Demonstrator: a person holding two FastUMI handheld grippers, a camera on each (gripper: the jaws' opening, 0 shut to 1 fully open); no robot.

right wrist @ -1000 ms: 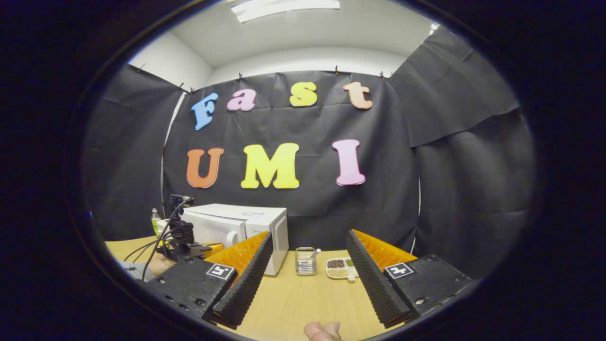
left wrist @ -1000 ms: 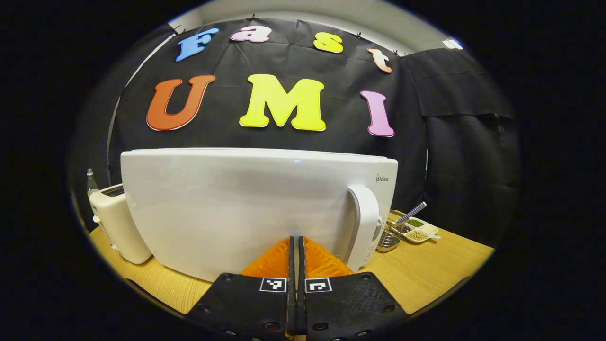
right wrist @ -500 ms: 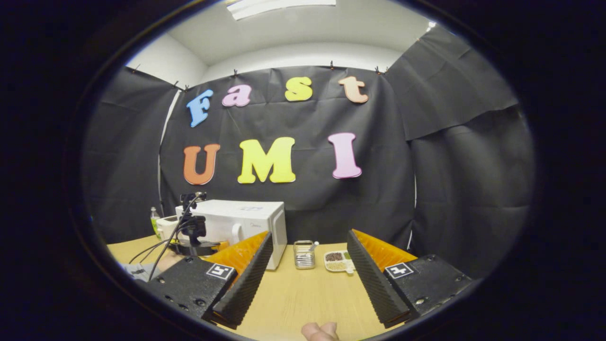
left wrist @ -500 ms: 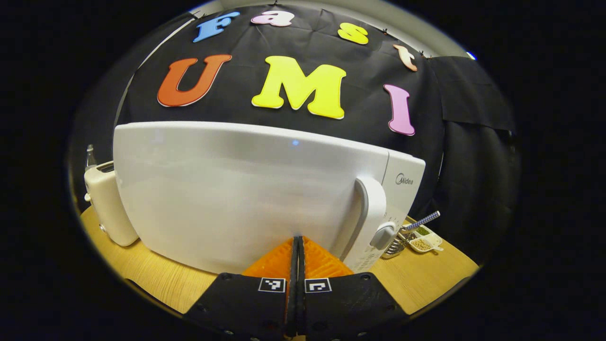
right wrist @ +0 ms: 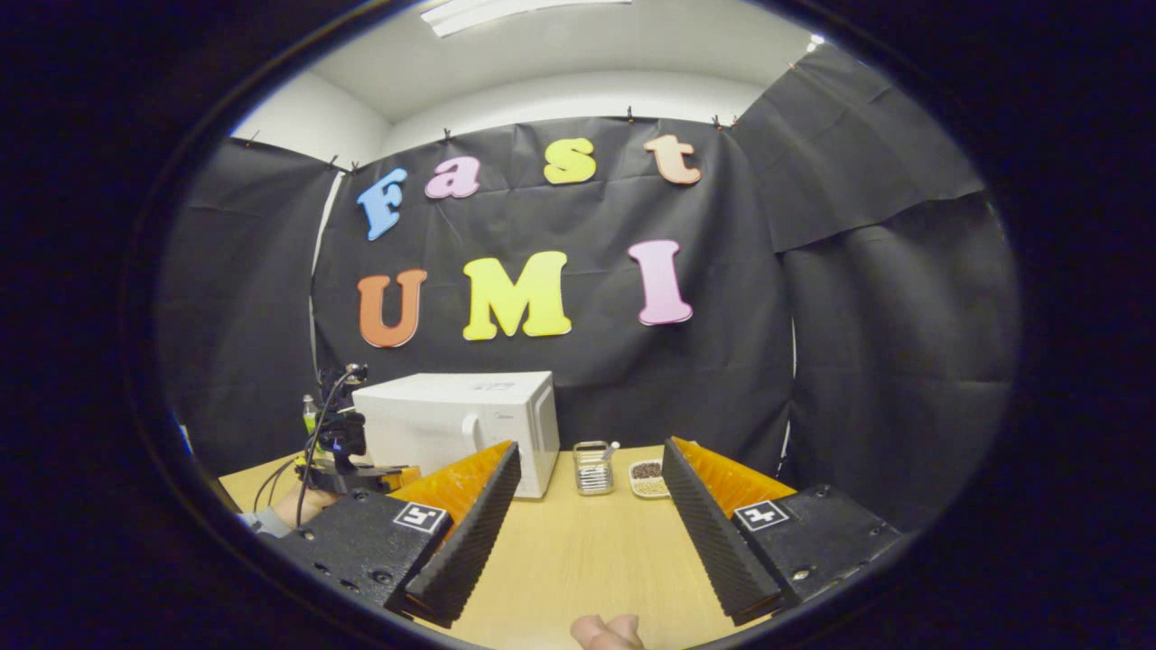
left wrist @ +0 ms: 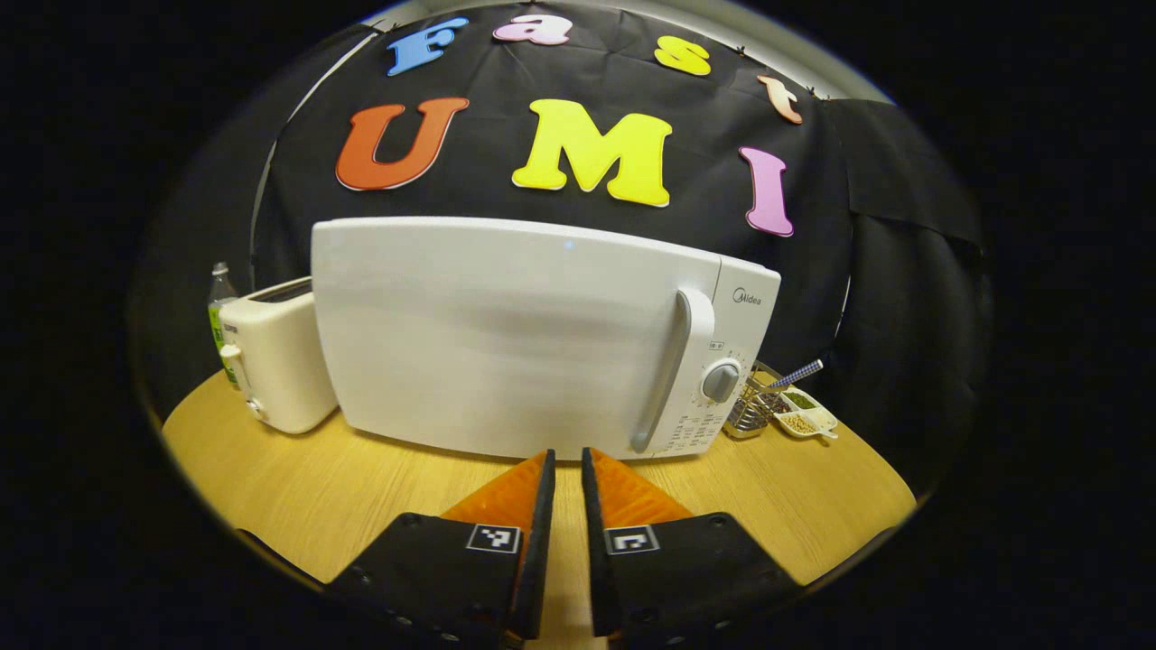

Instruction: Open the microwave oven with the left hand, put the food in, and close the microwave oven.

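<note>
The white box-shaped microwave oven [left wrist: 533, 334] stands on the pale wooden worktop [left wrist: 361, 487] straight ahead of the left gripper [left wrist: 563, 469], its door closed and its upright white handle [left wrist: 673, 370] ahead and to the right of the jaws, with a grey round dial [left wrist: 721, 382] just beside the handle. The left gripper's jaws stand slightly parted with a narrow gap between them, holding nothing, and hover above the worktop apart from the oven's front. Ahead and left of them a cream toaster [left wrist: 271, 366] sits just beside the oven, with a clear bottle [left wrist: 218, 302] behind it. Ahead and far right are a wire basket [left wrist: 751, 411] and a small white divided dish of seeds [left wrist: 806, 418].

In the right gripper view, the right gripper [right wrist: 587, 515] has its jaws spread wide and empty above the worktop. The oven [right wrist: 456, 424] lies ahead and left of these jaws, the basket [right wrist: 593, 467] and dish [right wrist: 647, 477] ahead between them. The left gripper [right wrist: 339, 451], in a hand [right wrist: 293, 506], shows at far left, before the oven. A fingertip [right wrist: 605, 630] shows at the bottom edge.
</note>
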